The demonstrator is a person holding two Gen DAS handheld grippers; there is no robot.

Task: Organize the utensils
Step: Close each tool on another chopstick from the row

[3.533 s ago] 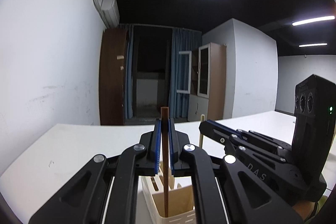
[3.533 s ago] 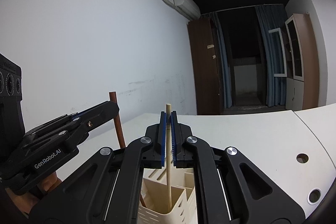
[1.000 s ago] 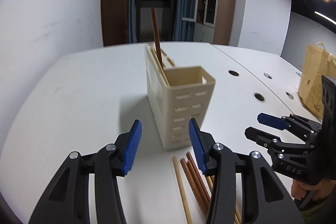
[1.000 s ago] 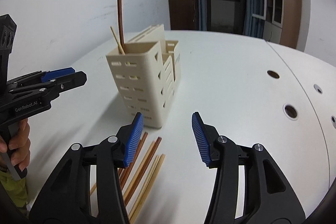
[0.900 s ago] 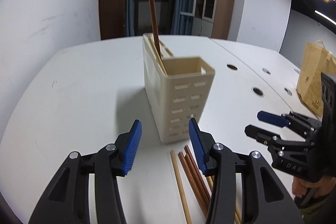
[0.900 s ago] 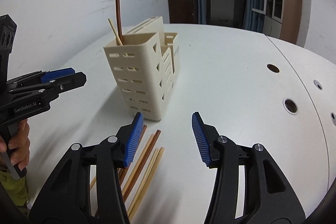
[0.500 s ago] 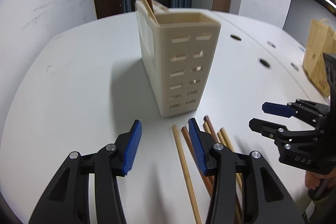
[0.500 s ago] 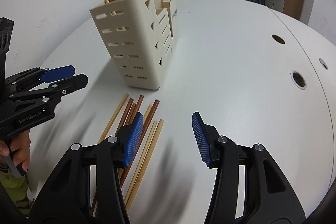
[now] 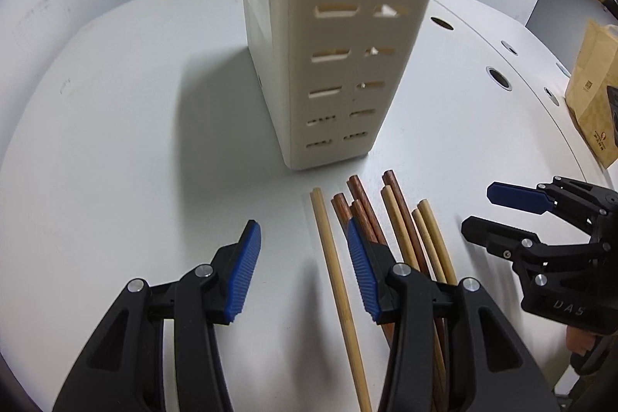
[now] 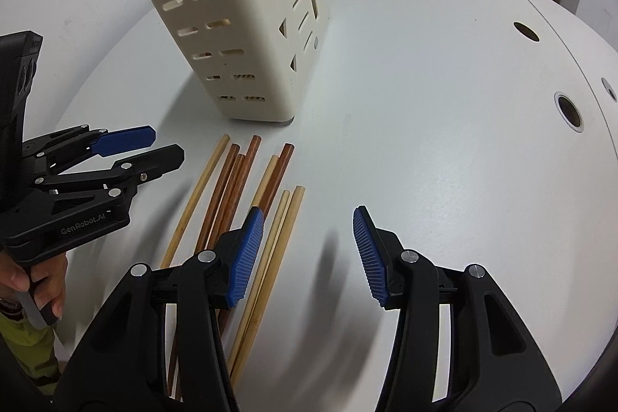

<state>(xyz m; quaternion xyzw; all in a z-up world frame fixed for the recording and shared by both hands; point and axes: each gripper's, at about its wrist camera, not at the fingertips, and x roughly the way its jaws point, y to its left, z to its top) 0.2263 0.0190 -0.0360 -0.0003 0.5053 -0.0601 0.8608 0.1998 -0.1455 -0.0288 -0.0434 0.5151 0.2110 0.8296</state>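
Your light comes from overhead and is even and fairly bright, so the white table (image 9: 116, 126) reads clearly with only mild sheen. The cream holder (image 9: 332, 56) throws a soft grey shadow to its left in your left wrist view. Smeared shadows lie on the table under the right gripper (image 10: 305, 250), and the holder's top edge is motion-blurred. Both fisheye views bend the table's far edge into a curve and go black in the corners. The room behind the table is dim and soft.
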